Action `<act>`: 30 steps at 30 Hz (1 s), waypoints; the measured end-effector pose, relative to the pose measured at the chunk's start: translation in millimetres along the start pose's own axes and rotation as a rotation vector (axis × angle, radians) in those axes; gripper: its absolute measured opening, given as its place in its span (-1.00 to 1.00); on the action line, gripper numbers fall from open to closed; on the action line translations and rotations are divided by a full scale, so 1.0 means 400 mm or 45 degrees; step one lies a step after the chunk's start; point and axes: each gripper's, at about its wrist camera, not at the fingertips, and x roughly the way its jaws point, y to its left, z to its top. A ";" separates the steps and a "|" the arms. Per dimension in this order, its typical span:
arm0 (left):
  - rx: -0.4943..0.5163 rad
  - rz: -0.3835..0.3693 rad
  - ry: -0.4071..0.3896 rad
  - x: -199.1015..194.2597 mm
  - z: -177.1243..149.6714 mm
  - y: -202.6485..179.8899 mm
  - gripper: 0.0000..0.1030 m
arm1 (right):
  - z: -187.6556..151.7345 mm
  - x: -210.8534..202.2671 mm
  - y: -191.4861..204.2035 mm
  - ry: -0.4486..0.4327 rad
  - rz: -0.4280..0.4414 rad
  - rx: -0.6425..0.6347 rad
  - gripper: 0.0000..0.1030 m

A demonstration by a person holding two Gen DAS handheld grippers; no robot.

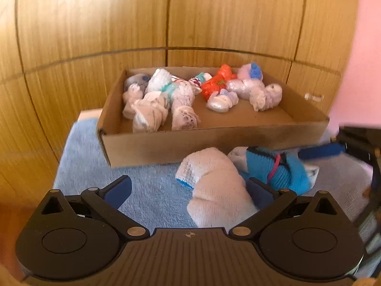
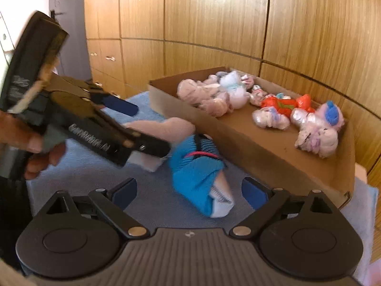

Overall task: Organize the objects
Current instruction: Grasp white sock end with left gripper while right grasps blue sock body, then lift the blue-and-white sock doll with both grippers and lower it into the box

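Note:
A sock with a fluffy white part (image 1: 214, 178) and a blue ribbed part (image 1: 285, 174) lies crumpled on the blue towel (image 1: 147, 197) in front of the cardboard box (image 1: 190, 143). My left gripper (image 1: 189, 190) is open wide, and the white part rests against its right finger only. In the right wrist view my right gripper (image 2: 189, 191) is open too. The sock's blue part (image 2: 195, 174) lies between its fingers, untouched by either pad. The left gripper (image 2: 140, 126), held by a hand, reaches in from the left over the white part (image 2: 166, 126).
The shallow box (image 2: 262, 157) holds several rolled sock bundles (image 1: 162, 100), among them an orange one (image 2: 281, 104). Wooden wardrobe doors (image 1: 95, 23) stand close behind the box. The towel (image 2: 154, 195) ends near the box's left and right sides.

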 end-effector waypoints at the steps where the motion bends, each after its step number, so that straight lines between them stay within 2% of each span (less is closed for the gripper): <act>1: 0.015 0.003 0.005 0.002 0.000 -0.002 0.93 | 0.004 0.011 -0.007 0.002 -0.010 -0.007 0.76; 4: 0.016 -0.019 0.020 0.003 0.001 0.001 0.81 | 0.013 0.035 -0.020 0.002 -0.013 -0.037 0.58; 6: 0.037 -0.041 0.012 -0.009 0.004 0.002 0.66 | 0.019 0.049 -0.024 0.011 0.003 -0.042 0.29; 7: 0.044 -0.051 0.009 -0.017 0.006 0.003 0.56 | 0.020 0.053 -0.028 0.013 0.016 -0.024 0.23; 8: 0.052 -0.057 0.005 -0.025 0.006 0.004 0.52 | 0.021 0.058 -0.033 0.016 0.035 0.003 0.09; 10: 0.073 -0.058 -0.014 -0.043 0.004 0.009 0.42 | 0.018 0.056 -0.034 -0.001 0.046 0.039 0.05; 11: 0.063 -0.062 -0.020 -0.049 0.002 0.015 0.42 | 0.015 0.053 -0.031 -0.004 0.049 0.061 -0.03; 12: 0.038 -0.078 -0.006 -0.049 0.002 0.024 0.42 | 0.012 0.052 -0.029 0.000 0.047 0.084 -0.04; 15: -0.020 -0.129 0.071 -0.014 -0.002 0.024 0.59 | 0.009 0.052 -0.014 0.021 0.001 0.129 -0.04; 20: -0.046 -0.120 0.108 0.029 0.012 -0.003 0.55 | 0.030 0.063 0.000 0.093 -0.050 0.096 -0.08; 24: -0.031 -0.119 0.165 0.053 0.032 -0.007 0.58 | 0.044 0.072 -0.015 0.175 -0.023 0.114 -0.07; 30: -0.023 -0.116 0.225 0.060 0.043 -0.010 0.61 | 0.051 0.072 -0.009 0.197 -0.043 0.095 -0.06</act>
